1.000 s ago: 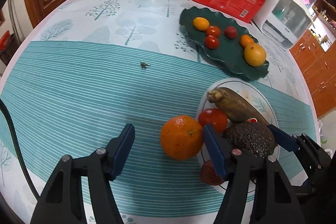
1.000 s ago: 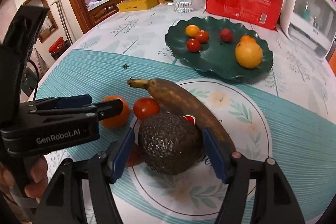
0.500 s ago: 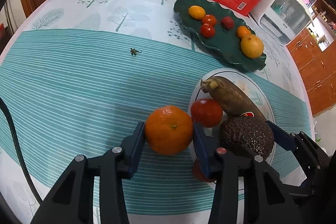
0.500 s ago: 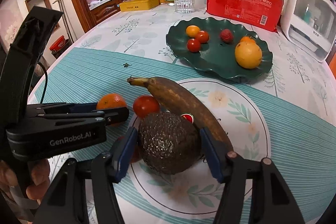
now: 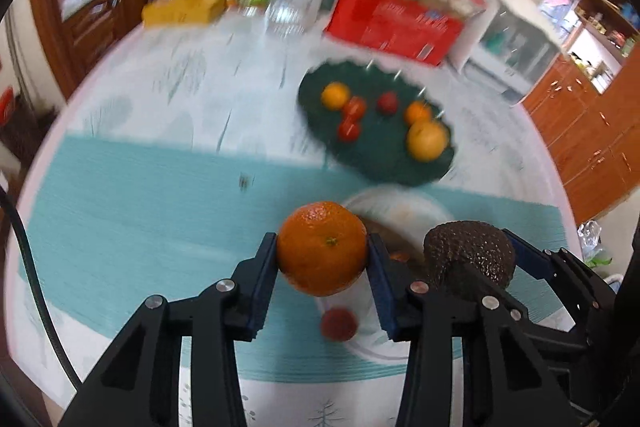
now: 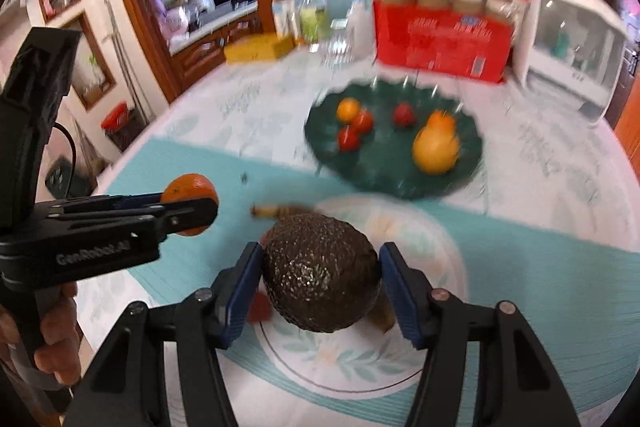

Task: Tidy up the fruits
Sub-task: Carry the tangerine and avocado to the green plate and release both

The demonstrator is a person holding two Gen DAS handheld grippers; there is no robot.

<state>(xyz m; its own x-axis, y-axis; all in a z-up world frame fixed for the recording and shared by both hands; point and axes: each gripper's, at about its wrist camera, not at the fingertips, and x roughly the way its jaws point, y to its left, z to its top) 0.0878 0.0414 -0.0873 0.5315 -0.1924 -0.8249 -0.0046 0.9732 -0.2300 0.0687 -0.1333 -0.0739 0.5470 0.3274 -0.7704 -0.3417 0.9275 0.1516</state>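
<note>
Left wrist view: left claw [image 5: 322, 259] clamped on orange [image 5: 322, 247], right claw [image 6: 320, 277] gripping avocado [image 6: 320, 273], green plate [image 5: 384, 155] ahead, slightly right of both.

Right gripper [image 6: 320, 285] clamps the dark avocado [image 6: 320, 273] between blue pads, lifted over the white floral plate [image 6: 432, 359] near the table's front edge. Left gripper [image 6: 190, 207] at left grips an orange [image 6: 188, 189]. Blurred green plate [image 6: 468, 163] with small fruits sits toward the table's far side.
</note>
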